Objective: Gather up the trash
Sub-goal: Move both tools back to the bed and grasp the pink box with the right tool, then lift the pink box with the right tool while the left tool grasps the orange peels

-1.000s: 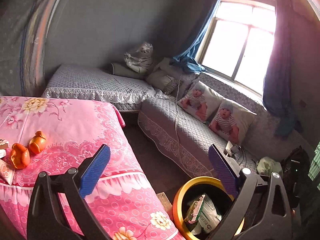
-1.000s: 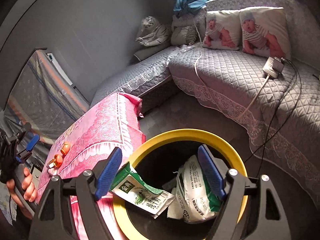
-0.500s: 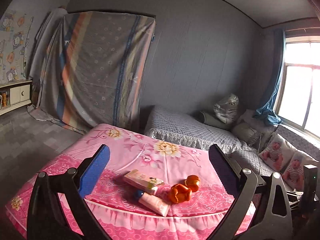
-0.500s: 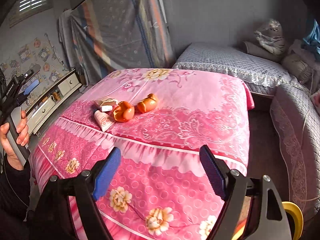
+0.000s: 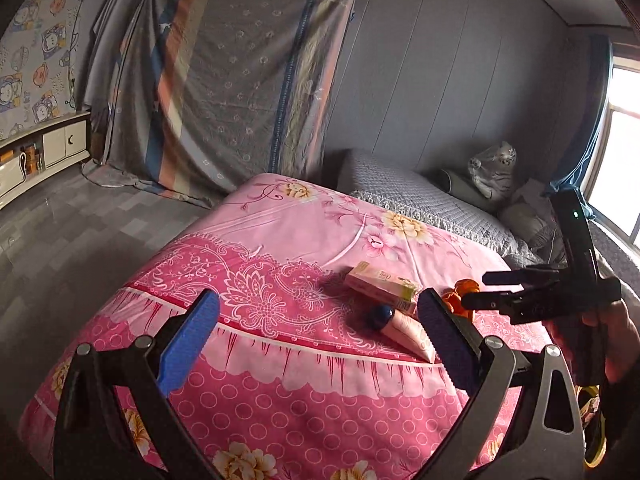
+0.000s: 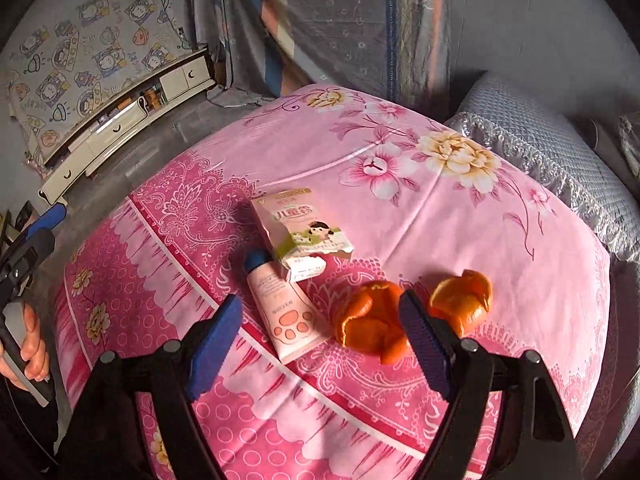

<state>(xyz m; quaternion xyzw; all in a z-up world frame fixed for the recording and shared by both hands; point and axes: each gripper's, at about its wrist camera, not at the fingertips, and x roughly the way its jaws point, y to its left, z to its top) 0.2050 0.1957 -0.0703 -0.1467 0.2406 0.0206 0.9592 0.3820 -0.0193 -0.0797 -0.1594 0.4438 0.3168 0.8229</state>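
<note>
On the pink floral tablecloth (image 6: 440, 208) lie a torn pink carton (image 6: 301, 229), a pink tube with a blue cap (image 6: 285, 307) and two pieces of orange peel (image 6: 374, 322) (image 6: 464, 296). My right gripper (image 6: 320, 340) is open and empty, hovering just above the tube and the nearer peel. My left gripper (image 5: 316, 344) is open and empty, further back, over the table's front edge. The carton (image 5: 382, 286), the tube (image 5: 404, 330) and the peel (image 5: 460, 294) also show in the left wrist view, where the right gripper (image 5: 476, 290) reaches in from the right.
A grey quilted sofa (image 5: 420, 196) with a cat-print cushion (image 5: 494, 170) stands behind the table. A striped cloth (image 5: 240, 80) hangs on the far wall. A low white cabinet (image 6: 132, 120) stands to the left. The bin's yellow rim (image 5: 596, 448) shows at lower right.
Both grippers have swung away from the yellow bin to the table. The right gripper has closed in over the tube and peels. Both stay open and empty.
</note>
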